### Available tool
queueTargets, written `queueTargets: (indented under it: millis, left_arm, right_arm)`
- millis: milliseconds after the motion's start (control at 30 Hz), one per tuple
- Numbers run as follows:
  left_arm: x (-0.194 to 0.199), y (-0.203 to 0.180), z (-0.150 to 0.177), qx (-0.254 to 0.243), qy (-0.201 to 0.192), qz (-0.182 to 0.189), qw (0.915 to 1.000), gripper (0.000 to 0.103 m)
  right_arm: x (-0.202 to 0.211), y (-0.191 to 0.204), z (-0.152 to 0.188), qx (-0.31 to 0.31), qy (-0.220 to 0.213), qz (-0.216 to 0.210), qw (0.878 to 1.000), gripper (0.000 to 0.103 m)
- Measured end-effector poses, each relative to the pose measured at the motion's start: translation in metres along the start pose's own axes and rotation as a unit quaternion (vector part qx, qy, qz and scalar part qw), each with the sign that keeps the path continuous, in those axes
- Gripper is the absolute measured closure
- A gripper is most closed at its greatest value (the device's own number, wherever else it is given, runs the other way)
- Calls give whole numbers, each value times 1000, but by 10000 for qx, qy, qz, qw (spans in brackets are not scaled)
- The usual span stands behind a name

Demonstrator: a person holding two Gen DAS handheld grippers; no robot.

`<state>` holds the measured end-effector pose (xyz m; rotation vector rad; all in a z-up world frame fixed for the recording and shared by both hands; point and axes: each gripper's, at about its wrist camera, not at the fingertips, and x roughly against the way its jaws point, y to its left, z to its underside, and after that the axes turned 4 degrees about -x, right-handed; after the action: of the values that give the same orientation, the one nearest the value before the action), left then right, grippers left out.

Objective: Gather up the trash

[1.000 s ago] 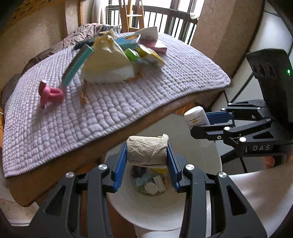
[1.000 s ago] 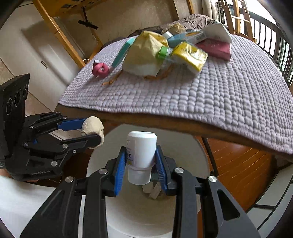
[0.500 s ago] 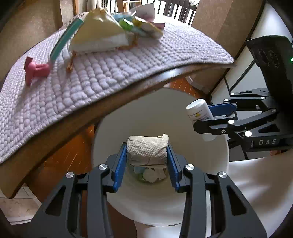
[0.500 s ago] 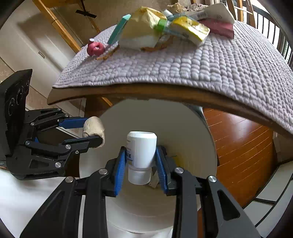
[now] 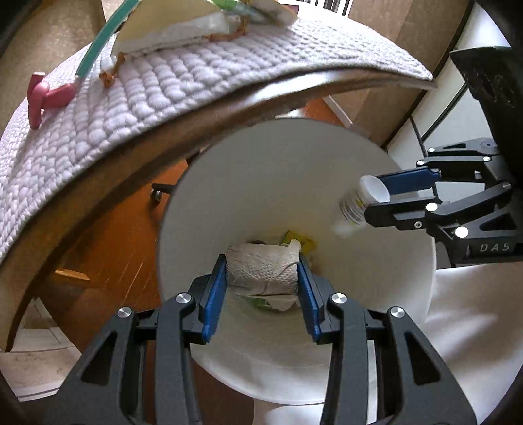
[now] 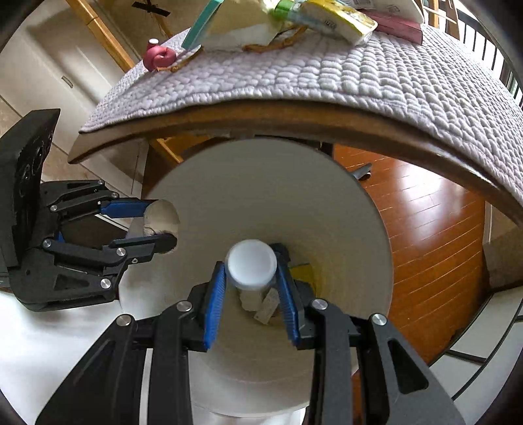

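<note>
My left gripper (image 5: 261, 276) is shut on a crumpled paper towel wad (image 5: 261, 271) and hangs over the mouth of a white round trash bin (image 5: 268, 170). In the right wrist view that same left gripper (image 6: 163, 225) shows at the bin's left rim with the paper towel wad (image 6: 160, 215) in it. My right gripper (image 6: 251, 278) is shut on a small white bottle (image 6: 251, 268), tilted mouth-down above the white bin (image 6: 261, 183). From the left wrist view the right gripper (image 5: 376, 202) holds the white bottle (image 5: 359, 202) at the bin's right side. Scraps lie at the bin's bottom.
Just beyond the bin is a wooden table edge (image 6: 294, 117) under a quilted lilac cloth (image 5: 147, 91). On the cloth lie paper bags and packets (image 6: 294, 16) and a pink toy (image 5: 45, 98). Wooden floor (image 6: 425, 229) lies right of the bin; white fabric (image 5: 474, 310) sits close by.
Both grippers sank toward the bin and tipped further downward, keeping their loads. The bin mouth now fills more of each view and the table top has slid upward.
</note>
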<state>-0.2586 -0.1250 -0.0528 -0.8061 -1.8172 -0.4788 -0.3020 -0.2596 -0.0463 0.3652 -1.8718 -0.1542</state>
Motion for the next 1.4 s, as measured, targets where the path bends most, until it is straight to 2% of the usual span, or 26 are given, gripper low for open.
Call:
queueTargets:
  millis: [533,600,633,667,700,733,767,833,900,933,1000,1033,1067,1100,1133,1167,1233,1300,1400]
  left_arm:
    - [-26,-5,7,68,326,-21,9994,60]
    - [-28,-4,9,61,397,47,9992,58]
    - [-30,-5,9,36,449,99,9989,49]
    - [-33,-5,8,15,477,95,9988,32]
    - [-32,-6,8,5,464,58,9989,25]
    - [-31,-6,8,-10,421,60,9991,22]
    - [-30,-5,7,-19,409,119,9991,22]
    - [-24,-4,6,-16,385,121,9992,22]
    - [-5,-1,4,-72,188,112,9997,22]
    - [13,1,-1,-110,-66,125,9998,22]
    - [41,8,-9,-82,-503,114,9986,22]
    - [64,17,-18,39,-884,77,9960,20]
    - [76,26,-22,156,-1112,-2,9937,10]
    - [88,36,-27,320,-1361,-168,9900,6]
    - [103,55,-36,639,-1670,-545,9824,2]
    - [109,68,-41,838,-1792,-750,9774,2]
    - [113,102,-53,1293,-1923,-1155,9659,2]
    - [109,140,-67,1687,-1890,-1732,9518,2]
    - [93,186,-81,1985,-1708,-2166,9405,2]
  right_arm:
    - [-24,2,4,81,292,22,9995,71]
    - [-26,3,5,71,324,-3,9995,71]
    - [-26,1,4,62,361,-24,9993,71]
    - [-26,-1,4,36,385,-9,9993,66]
    - [-26,-1,4,16,402,-9,9992,56]
    - [-26,0,4,7,395,-9,9992,52]
    - [-24,-1,3,3,360,-2,9994,46]
    - [-17,-5,4,28,317,12,9995,45]
    - [-4,-6,-1,80,203,23,9998,45]
    - [3,-6,-4,100,126,6,9999,44]
    - [32,-2,-15,244,-318,10,9992,28]
    - [44,-3,-18,291,-505,66,9983,24]
    - [60,-6,-28,330,-815,229,9959,16]
    - [71,-13,-37,309,-1035,398,9933,10]
    - [80,-20,-47,240,-1271,604,9898,7]
    - [89,-32,-59,102,-1538,830,9846,5]
    - [99,-62,-86,-271,-1869,1202,9746,5]
    - [102,-87,-109,-489,-1996,1395,9687,5]
    - [97,-126,-147,-749,-2045,1752,9601,5]
